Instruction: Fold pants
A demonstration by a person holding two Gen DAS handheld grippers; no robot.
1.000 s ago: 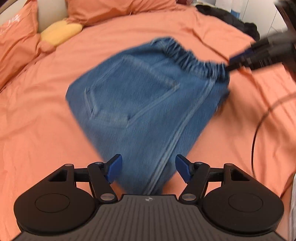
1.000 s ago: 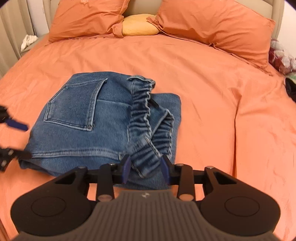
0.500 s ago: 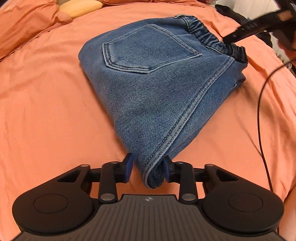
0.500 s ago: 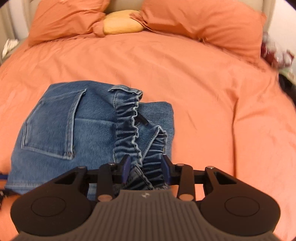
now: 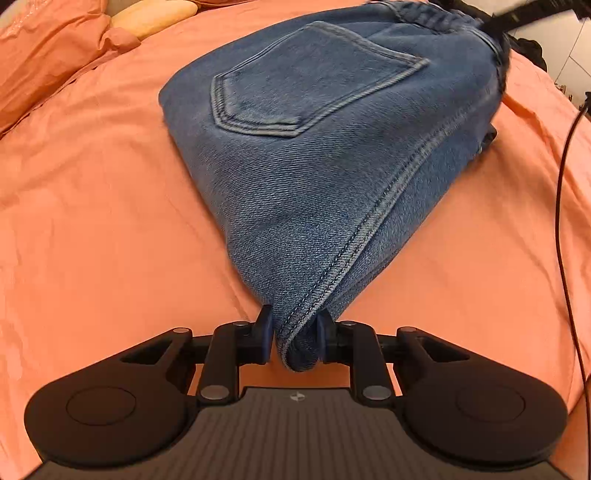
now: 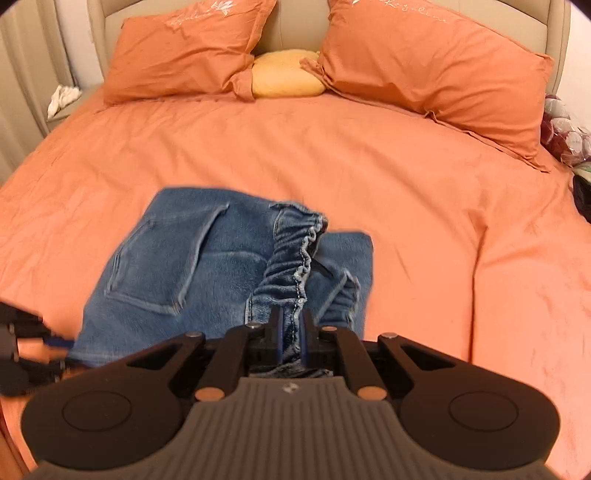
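Folded blue denim pants point(image 5: 314, 147) lie on the orange bed sheet point(image 5: 92, 221), back pocket up. My left gripper point(image 5: 294, 334) has the folded seam corner nearest it between its pads, and its jaws are closing on the cloth. In the right wrist view my right gripper point(image 6: 291, 328) is shut on the gathered elastic waistband point(image 6: 295, 258) of the pants point(image 6: 177, 258), holding that end slightly raised. The right gripper point(image 5: 496, 24) shows as a blurred dark bar at the far waistband. At the left edge of the right wrist view, the left gripper point(image 6: 55, 343) shows blurred.
Two orange pillows point(image 6: 424, 62) and a yellow cushion point(image 6: 288, 74) lie against the beige headboard point(image 6: 291, 26). A black cable point(image 5: 561, 221) runs down the right side. Dark clothing point(image 5: 528, 48) lies beyond the bed's far edge. Bare sheet surrounds the pants.
The left jaws went from wide apart to closed around the pants' folded corner. The right jaws pinched shut on the waistband and rose, lifting that end.
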